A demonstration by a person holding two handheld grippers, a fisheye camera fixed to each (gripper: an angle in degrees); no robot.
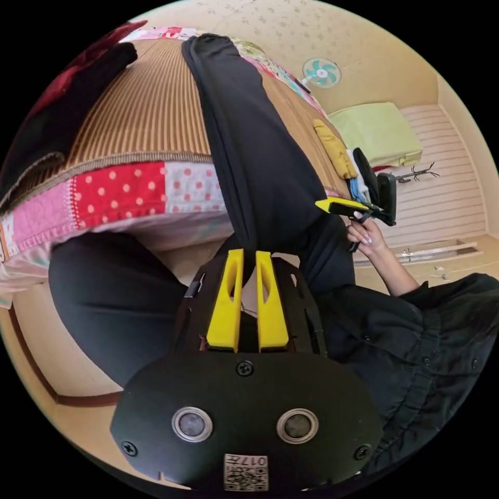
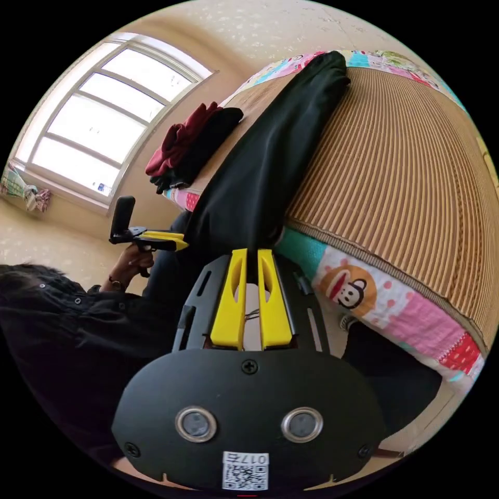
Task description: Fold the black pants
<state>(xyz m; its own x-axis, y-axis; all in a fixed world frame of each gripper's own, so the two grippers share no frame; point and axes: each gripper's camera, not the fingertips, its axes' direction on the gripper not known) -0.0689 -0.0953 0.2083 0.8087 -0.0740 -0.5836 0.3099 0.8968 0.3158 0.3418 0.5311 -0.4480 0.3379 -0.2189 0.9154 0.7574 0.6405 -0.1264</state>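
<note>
The pants [image 1: 254,150] are lying lengthwise on the mat [image 1: 150,109], stretching from 12 o'clock down to the bed edge, where their near end is hanging over the quilt [image 1: 119,197]. The left gripper [image 1: 248,254] is nipping that end, its jaws nearly together with black cloth pinched between the tips. The right gripper [image 2: 251,253] is doing the same at the other corner, jaws a sliver apart on the fabric.

Both grips are sitting near the tips, so a hard pull may be slipping the cloth free. Uneven lifting would be skewing the fold. The clothes pile [image 2: 189,140] at 10 o'clock is crowding one side; toward 2 o'clock the mat is offering bare room.
</note>
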